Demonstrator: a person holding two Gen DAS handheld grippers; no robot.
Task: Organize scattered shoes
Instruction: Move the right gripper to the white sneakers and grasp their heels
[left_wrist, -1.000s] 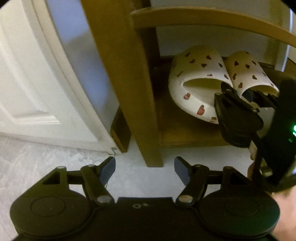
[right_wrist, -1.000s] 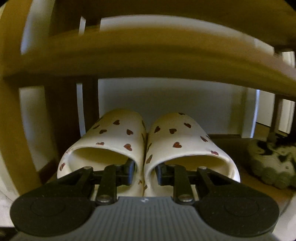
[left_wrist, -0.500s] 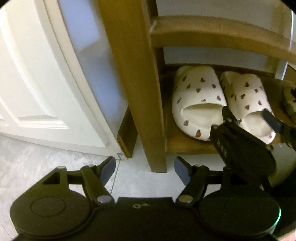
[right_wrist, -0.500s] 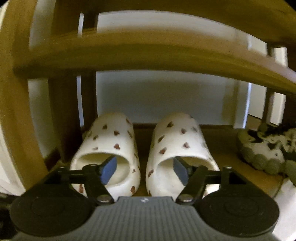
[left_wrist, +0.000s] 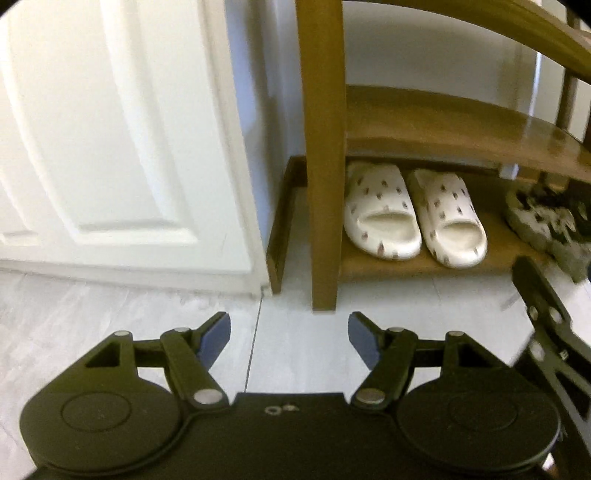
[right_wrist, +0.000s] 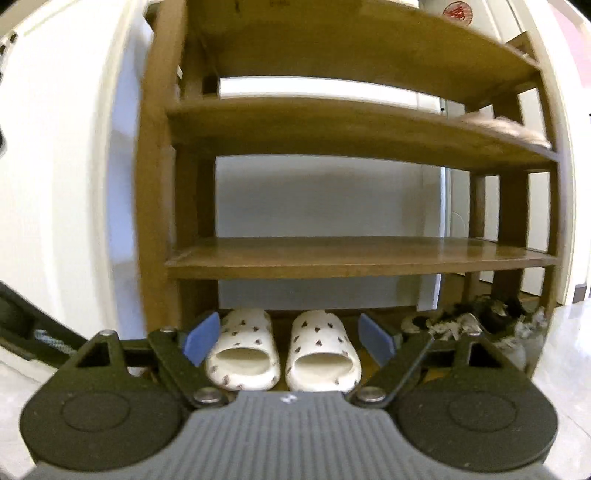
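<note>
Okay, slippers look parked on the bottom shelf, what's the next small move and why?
Probably turn away to look for another stray shoe: both slippers sit side by side on the bottom shelf, and the left gripper and right gripper are open and empty.

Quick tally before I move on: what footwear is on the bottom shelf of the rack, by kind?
White slide slippers with dark heart prints: 2
Dark-and-white shoes at the right end, tangled together: at least 1; exact count unclear
Total: at least 3
</note>
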